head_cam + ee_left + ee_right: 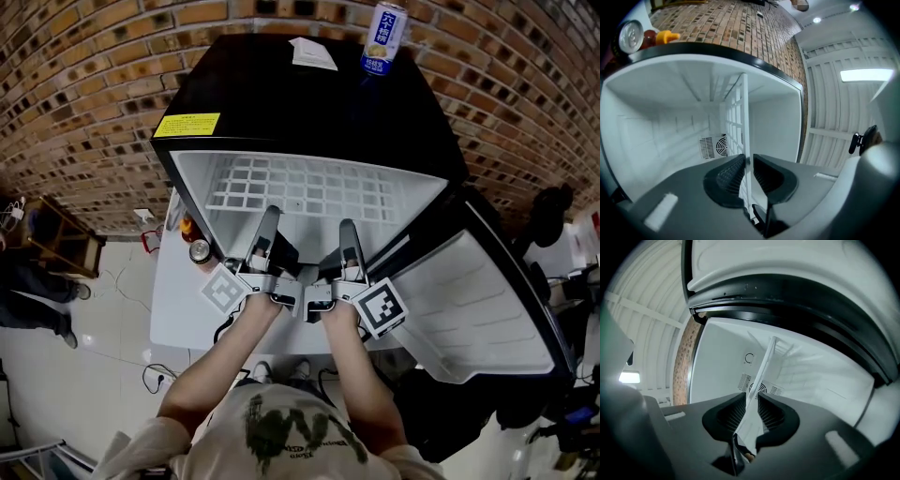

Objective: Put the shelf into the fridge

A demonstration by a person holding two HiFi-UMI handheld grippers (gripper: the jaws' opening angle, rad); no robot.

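The white wire shelf (300, 192) lies flat inside the open black fridge (281, 103), high in its white cavity. My left gripper (270, 217) and right gripper (347, 230) reach in side by side and hold the shelf's near edge. In the left gripper view the shelf (740, 108) runs edge-on away from the left gripper (747, 164), whose pads close on its rim. The right gripper view shows the shelf (766, 359) slanting up from the right gripper (752, 411), pinched between its ribbed pads.
The fridge door (478, 300) swings open to the right. A drink can (383, 37) and a paper (312, 53) sit on the fridge top. Another can (200, 251) and a bottle (187, 228) stand left of the opening. A fan vent (715, 146) marks the back wall.
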